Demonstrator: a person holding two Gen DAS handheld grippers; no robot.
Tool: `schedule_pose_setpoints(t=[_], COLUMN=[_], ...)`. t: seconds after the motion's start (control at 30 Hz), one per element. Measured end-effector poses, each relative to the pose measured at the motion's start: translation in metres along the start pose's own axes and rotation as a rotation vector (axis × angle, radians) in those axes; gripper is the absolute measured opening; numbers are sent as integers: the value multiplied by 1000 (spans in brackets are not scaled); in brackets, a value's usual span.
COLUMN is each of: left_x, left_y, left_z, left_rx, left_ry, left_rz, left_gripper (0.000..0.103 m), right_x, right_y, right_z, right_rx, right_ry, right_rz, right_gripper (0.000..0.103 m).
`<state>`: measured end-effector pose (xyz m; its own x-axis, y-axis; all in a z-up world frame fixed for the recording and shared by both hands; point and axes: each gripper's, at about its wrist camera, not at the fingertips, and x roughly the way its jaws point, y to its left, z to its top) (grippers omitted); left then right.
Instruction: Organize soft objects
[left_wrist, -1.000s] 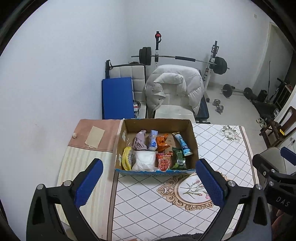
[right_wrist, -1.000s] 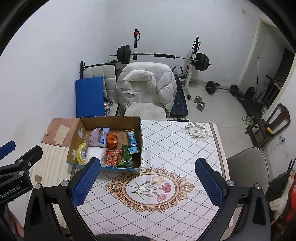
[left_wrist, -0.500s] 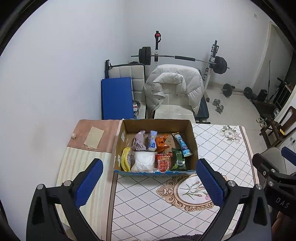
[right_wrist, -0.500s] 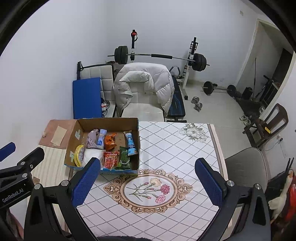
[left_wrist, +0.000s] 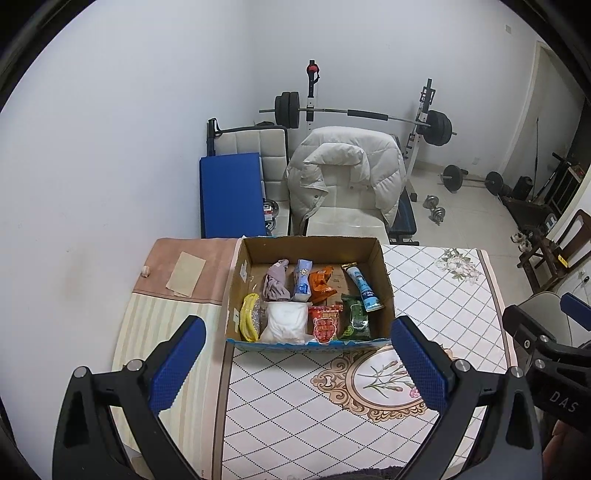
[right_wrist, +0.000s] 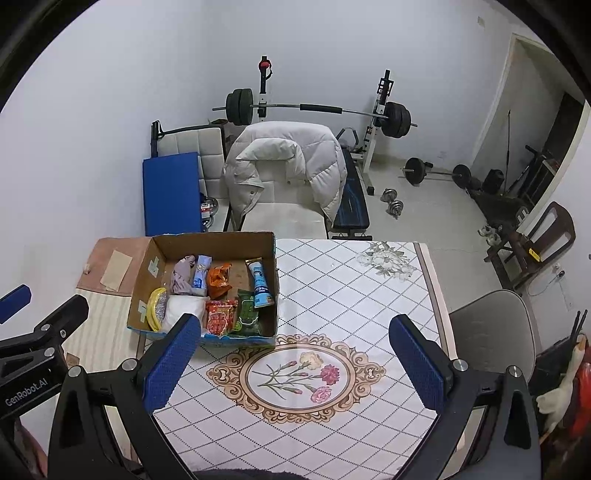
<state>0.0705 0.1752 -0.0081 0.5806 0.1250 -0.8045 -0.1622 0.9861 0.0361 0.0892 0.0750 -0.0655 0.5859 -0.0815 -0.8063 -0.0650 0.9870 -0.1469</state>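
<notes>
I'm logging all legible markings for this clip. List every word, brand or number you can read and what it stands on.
"DAS": on the right hand-held gripper, partly cut off.
"GenRobot.AI": on the left hand-held gripper.
Printing on the packets in the cardboard box, such as the blue tube, red snack packet and green packet: too small and blurred to read.
</notes>
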Motion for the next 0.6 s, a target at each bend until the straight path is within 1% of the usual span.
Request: schedule_pose_setpoints(t=[0.6], left_x=[1], left_y=[-2], left_z=[1], left_rx=[3], left_ry=[-2], left_rz=[-3], left_gripper=[103], right_x=[1], right_y=[1], right_z=[0], right_rx=[2], right_ry=[0], right_rz=[-7], right_gripper=[103])
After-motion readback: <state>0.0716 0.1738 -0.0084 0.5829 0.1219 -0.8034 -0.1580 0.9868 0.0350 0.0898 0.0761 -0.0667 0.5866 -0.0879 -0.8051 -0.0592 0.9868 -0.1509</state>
